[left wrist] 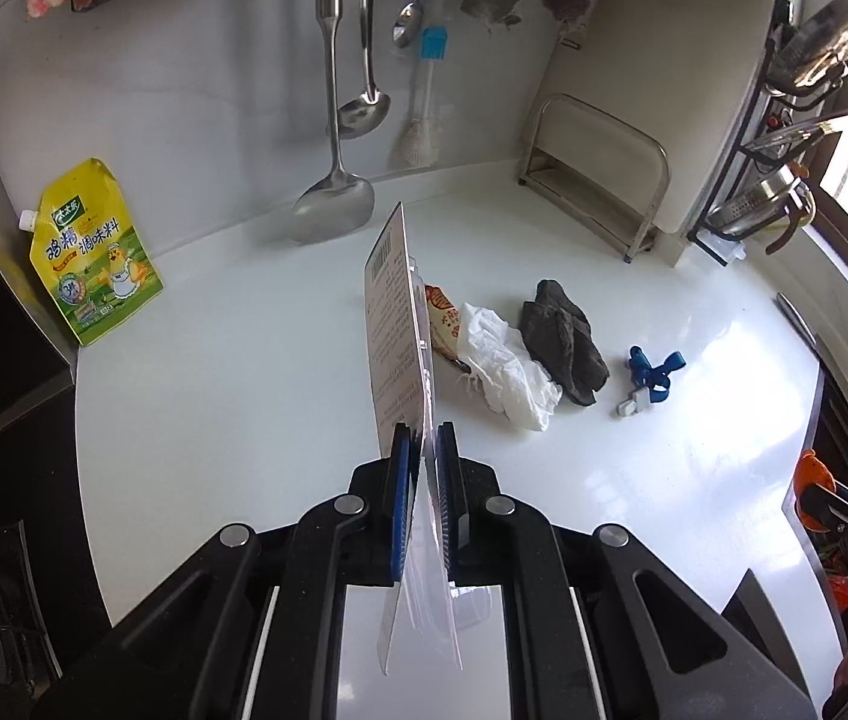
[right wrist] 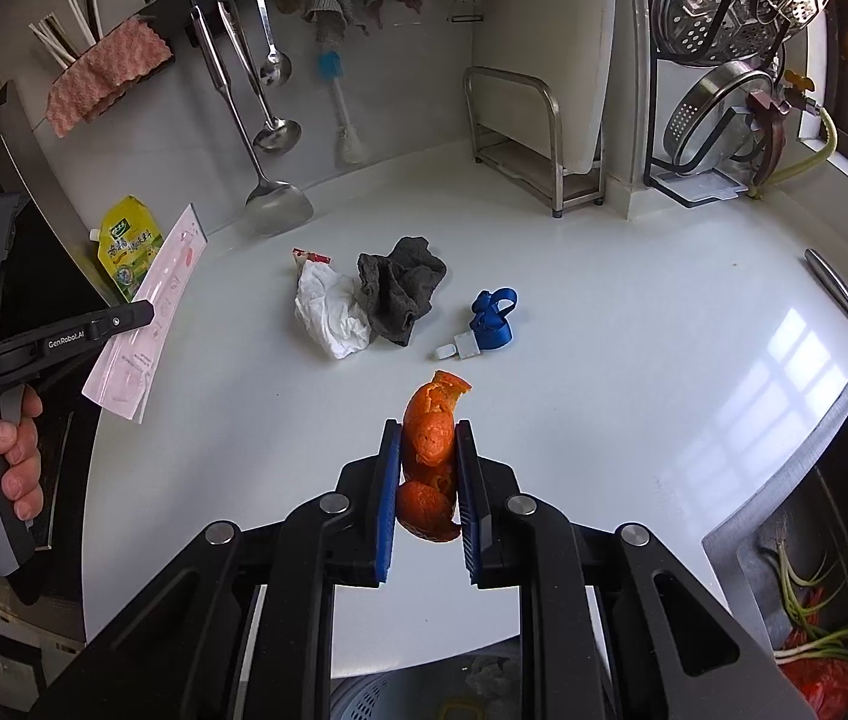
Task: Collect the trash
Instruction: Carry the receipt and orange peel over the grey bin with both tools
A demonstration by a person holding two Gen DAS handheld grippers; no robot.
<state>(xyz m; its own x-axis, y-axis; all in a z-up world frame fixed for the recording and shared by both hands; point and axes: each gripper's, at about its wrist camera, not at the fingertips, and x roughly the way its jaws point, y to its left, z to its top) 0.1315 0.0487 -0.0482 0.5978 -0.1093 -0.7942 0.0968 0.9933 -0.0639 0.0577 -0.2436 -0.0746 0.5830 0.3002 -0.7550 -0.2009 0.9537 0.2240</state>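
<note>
White bench (right wrist: 634,312) carries crumpled tissue (right wrist: 330,315) at mid-bench, nearer the left claw (left wrist: 424,438), which is clamped on a flat package (left wrist: 393,312); the right claw (right wrist: 428,438) pinches orange peel (right wrist: 431,420), both lifted clear.
</note>
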